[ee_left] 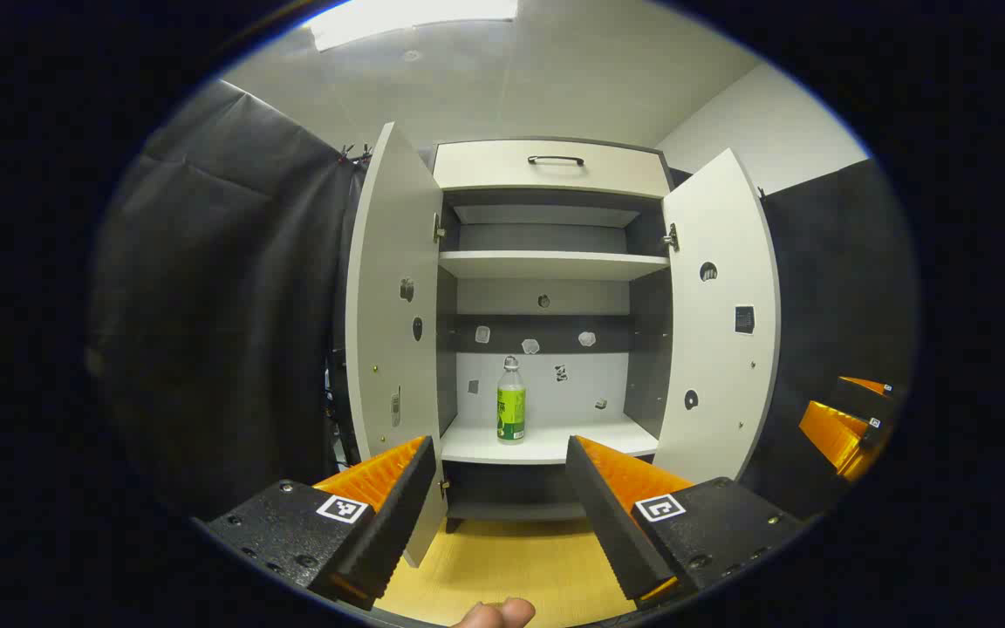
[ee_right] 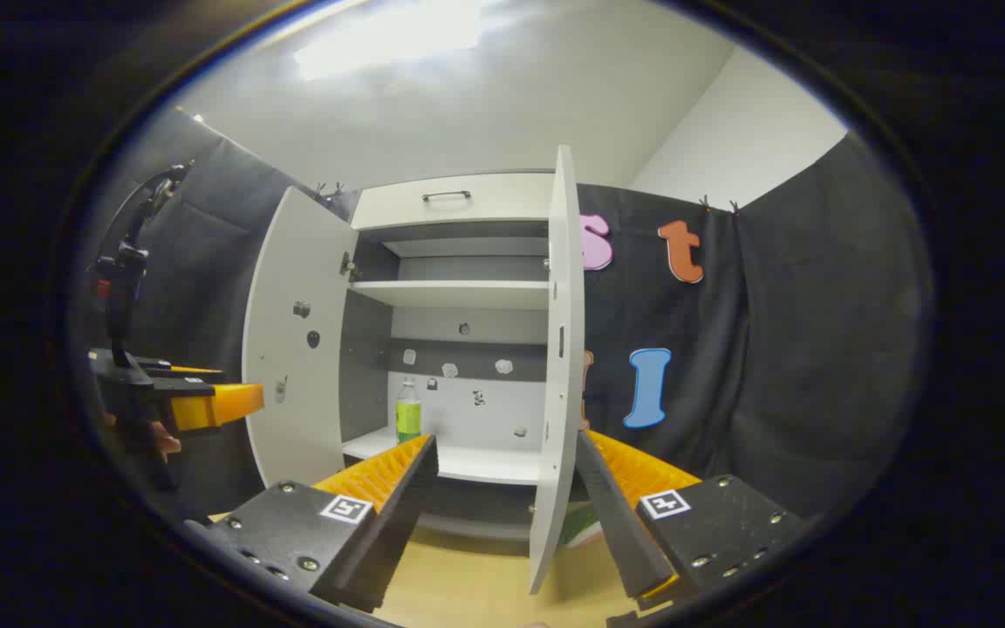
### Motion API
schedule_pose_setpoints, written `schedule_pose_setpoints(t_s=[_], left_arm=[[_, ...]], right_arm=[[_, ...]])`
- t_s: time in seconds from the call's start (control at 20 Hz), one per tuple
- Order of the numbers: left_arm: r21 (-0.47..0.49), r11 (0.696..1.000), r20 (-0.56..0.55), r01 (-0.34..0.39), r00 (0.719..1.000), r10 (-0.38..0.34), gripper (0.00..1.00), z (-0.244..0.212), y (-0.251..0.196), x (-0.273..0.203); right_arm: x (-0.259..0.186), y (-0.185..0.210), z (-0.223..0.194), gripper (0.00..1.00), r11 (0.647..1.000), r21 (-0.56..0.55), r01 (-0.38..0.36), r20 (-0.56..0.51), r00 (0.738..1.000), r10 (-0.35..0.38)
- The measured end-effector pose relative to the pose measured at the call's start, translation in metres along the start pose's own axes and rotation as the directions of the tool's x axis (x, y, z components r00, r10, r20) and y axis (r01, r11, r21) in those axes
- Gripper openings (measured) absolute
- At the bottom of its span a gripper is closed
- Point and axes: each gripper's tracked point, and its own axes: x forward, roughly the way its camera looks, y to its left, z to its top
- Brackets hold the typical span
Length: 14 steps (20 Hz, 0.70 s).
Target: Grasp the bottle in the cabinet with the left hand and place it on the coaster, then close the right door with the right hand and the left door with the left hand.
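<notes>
The cabinet (ee_left: 546, 305) is standing with both doors swung wide, so the bottle (ee_left: 510, 399) is sitting in plain sight: upright on the lower shelf (ee_left: 555, 440), a little left of centre, touching nothing else and well back from the shelf's near edge. The left gripper (ee_left: 495, 488) is facing straight into the opening from a distance, its jaws spread apart and empty, with the bottle framed between them; that line-up suits a straight reach in, which I judge to be the step in hand. The right gripper (ee_right: 502, 493) is hanging back off to the right, jaws also apart and holding nothing, and in its view the right door (ee_right: 555, 366) is showing nearly edge-on between its fingers, a sensible place to be waiting for the later push. The left door (ee_right: 293, 340) is lying open towards the left gripper's side. In the right gripper view the other gripper and the hand holding it are appearing at far left. No coaster can be made out, so the placing spot is unclear. Nothing of the task seems done yet.
</notes>
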Motion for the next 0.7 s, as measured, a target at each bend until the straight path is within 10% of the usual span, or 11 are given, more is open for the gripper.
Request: schedule_pose_setpoints(t_s=[0.7], left_arm=[[-0.001, 0.999, 0.008, 0.035, 0.999, -0.035, 0.95, -0.006, 0.032, 0.076]], right_arm=[[0.075, 0.052, 0.012, 0.95, 0.999, 0.004, -0.036, 0.068, 0.997, 0.035]])
